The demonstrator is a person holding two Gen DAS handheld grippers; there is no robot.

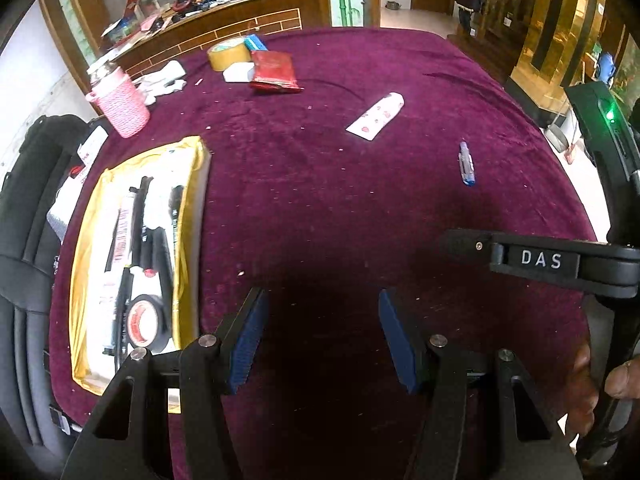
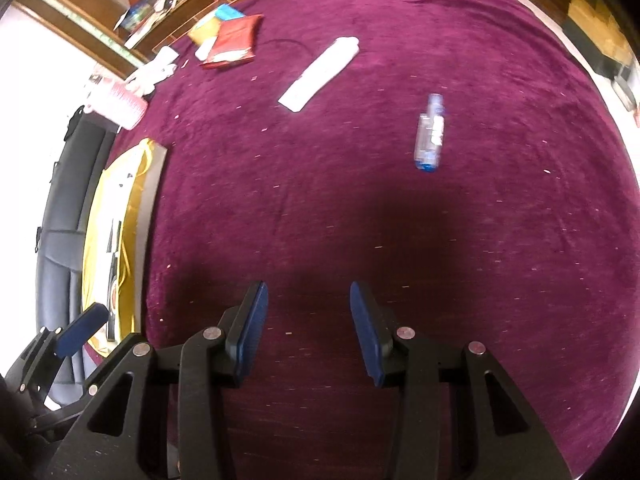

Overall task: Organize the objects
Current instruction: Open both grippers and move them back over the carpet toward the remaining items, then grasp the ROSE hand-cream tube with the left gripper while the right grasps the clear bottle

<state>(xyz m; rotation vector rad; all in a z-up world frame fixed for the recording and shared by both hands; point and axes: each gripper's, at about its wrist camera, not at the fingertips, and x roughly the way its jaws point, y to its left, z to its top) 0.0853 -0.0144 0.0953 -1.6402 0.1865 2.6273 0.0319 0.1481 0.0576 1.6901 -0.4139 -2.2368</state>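
We look down on a table (image 1: 340,208) draped in deep purple velvet. Our left gripper (image 1: 322,336) hangs over bare cloth, its jaws apart with nothing between the blue pads. Our right gripper (image 2: 306,326) is in the same state: jaws apart, empty, only velvet under them.

At the left edge of the table sits a shallow box (image 1: 192,184) lined with yellow cloth. Inside it we see several pens and markers (image 1: 140,232) lying lengthwise, side by side, and a roll of black tape (image 1: 146,322) with a red and white label at the near end. The right wrist view catches only the box's edge (image 2: 154,184).

Still loose on the cloth: a small clear and blue bottle-like thing (image 2: 430,134), lying on its side well ahead of the right gripper, and a flat white packet (image 2: 320,72) with small pink marks beyond it. Farther back there is a cluster, a red pouch (image 1: 276,70) touching a roll of yellow tape (image 1: 229,54), a white pad (image 1: 239,73) and a blue item (image 1: 255,43).

At the far left corner stands a pink woven basket (image 1: 122,106), tilted; something pale pokes from its top, though we cannot tell what. White crumpled cloth (image 1: 164,80) lies beside it.
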